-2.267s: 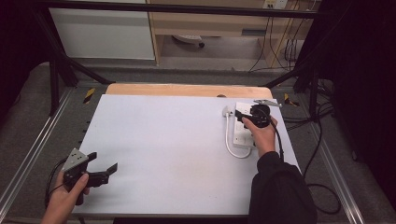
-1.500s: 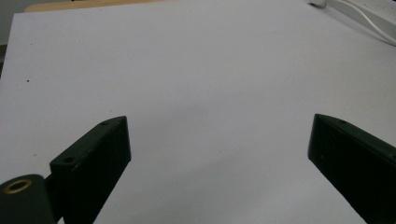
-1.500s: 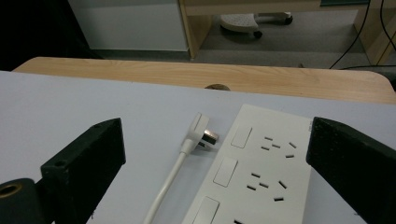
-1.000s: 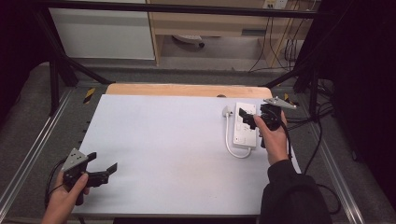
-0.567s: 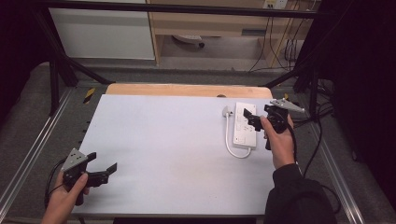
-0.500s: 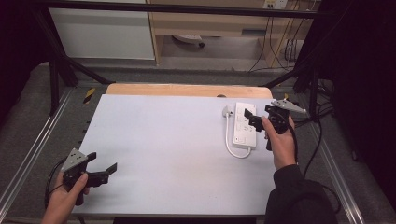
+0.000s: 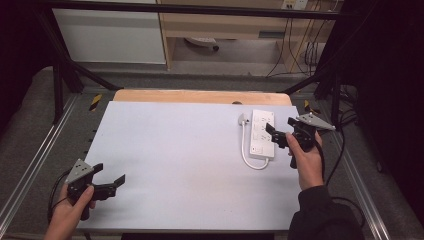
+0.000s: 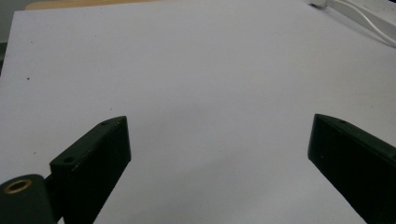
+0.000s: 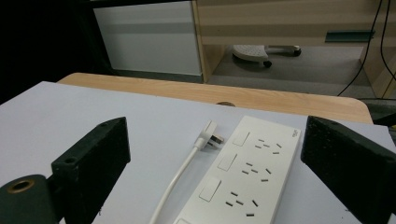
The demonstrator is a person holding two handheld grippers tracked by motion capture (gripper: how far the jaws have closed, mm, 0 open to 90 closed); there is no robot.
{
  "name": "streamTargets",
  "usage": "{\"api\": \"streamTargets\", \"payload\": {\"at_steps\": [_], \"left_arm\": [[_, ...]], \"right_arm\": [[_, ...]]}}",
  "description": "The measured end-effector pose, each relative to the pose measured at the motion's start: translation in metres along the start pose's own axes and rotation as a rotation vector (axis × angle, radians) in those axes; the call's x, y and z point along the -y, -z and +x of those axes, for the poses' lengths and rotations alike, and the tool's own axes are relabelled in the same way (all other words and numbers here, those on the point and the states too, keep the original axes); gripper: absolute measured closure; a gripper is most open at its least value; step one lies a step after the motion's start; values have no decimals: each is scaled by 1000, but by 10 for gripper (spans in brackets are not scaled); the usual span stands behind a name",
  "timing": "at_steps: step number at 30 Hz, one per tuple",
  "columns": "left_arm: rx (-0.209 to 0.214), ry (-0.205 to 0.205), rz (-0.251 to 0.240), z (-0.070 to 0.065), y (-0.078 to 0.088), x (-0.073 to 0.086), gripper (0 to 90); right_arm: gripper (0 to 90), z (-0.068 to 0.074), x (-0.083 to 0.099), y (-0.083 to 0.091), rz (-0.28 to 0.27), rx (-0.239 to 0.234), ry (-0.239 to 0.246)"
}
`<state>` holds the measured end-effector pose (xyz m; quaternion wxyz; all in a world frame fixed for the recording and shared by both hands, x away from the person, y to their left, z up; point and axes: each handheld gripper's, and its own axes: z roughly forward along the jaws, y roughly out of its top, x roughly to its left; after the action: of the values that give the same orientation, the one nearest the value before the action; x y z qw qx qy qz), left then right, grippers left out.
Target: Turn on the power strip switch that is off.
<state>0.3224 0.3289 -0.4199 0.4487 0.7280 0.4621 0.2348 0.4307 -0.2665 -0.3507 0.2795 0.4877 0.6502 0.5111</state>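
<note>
Jaws of the right gripper [image 7: 278, 134] stand wide apart with nothing between them; in the right gripper view they frame the white power strip [image 9: 243, 177], which lies flat just ahead and below. That spread looks chosen to span the strip's body, so a grasp across its width seems the likely intent. The strip sits at the far right of the white tabletop [image 7: 190, 165], its sockets facing up, and its white cable [image 7: 248, 159] loops out from the near end, runs up along the strip's left side and ends in the plug [image 9: 211, 136], which rests on the table beside the far end (prongs pointing away from the person, as far as the right gripper view lets me tell). Right gripper and strip are close but appear apart; whether a jaw tip brushes the strip's right edge is hard to judge from above.

The left gripper [image 7: 107, 180] is also opened wide and grips nothing; its own view shows bare tabletop between the jaws, with the strip's cable well off at the far corner. It is held low at the near left of the table, probably parked out of the way while the right hand works. Beyond the white top, a strip of wooden table edge [image 7: 200, 96] shows.
</note>
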Motion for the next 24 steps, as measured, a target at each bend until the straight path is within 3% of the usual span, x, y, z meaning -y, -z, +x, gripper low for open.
{"api": "streamTargets", "payload": {"at_steps": [24], "left_arm": [[-1, 13, -4, 1, 1, 0, 62]], "right_arm": [[81, 1, 35, 28, 7, -4, 7]]}}
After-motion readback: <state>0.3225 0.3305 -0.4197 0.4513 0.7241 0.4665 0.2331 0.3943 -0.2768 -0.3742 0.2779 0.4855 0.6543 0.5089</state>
